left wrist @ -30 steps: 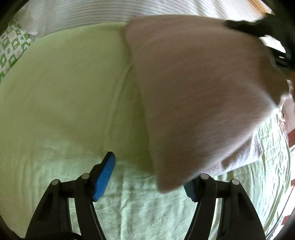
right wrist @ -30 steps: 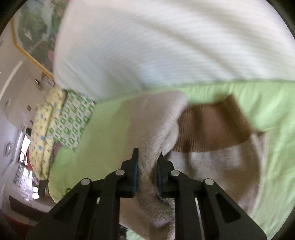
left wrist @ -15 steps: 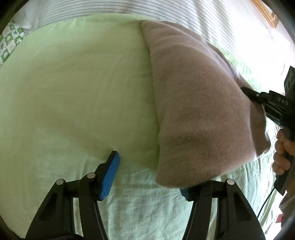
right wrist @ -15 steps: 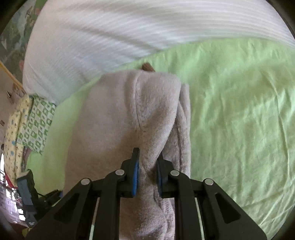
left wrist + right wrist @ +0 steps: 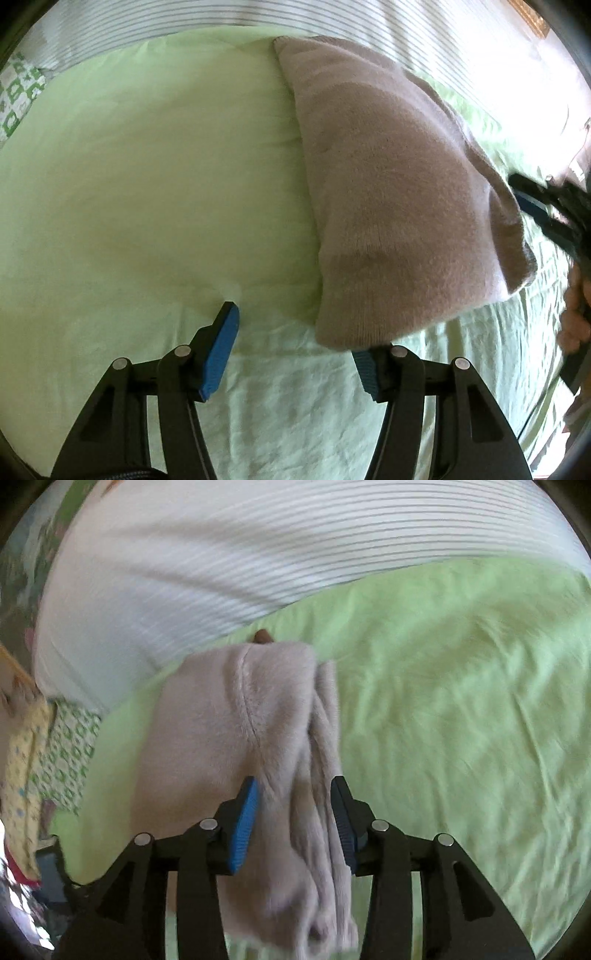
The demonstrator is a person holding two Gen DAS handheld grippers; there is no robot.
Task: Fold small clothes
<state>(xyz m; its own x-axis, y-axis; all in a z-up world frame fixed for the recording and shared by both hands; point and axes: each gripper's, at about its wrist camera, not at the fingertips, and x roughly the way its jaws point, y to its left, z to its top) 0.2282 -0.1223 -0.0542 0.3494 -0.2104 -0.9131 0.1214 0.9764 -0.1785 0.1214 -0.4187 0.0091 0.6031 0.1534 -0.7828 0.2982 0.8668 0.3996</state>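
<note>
A beige fleece garment (image 5: 388,184) lies folded on the light green bedsheet (image 5: 147,166); it also shows in the right wrist view (image 5: 240,738), with a bit of brown ribbed trim (image 5: 263,636) at its far end. My left gripper (image 5: 295,350) is open and empty, its right finger just under the garment's near corner. My right gripper (image 5: 295,812) is open, its blue pads either side of the garment's near edge, not pinching it. It also shows in the left wrist view (image 5: 535,210) at the garment's right side.
A white striped cover (image 5: 221,572) lies along the far side of the sheet. A green-and-white patterned cloth (image 5: 62,753) and a yellow one (image 5: 22,738) lie at the left. A hand (image 5: 576,314) holds the right gripper.
My right gripper has opened and let go of the garment, which it had laid over onto itself. The garment has settled on the sheet. My left gripper stayed open.
</note>
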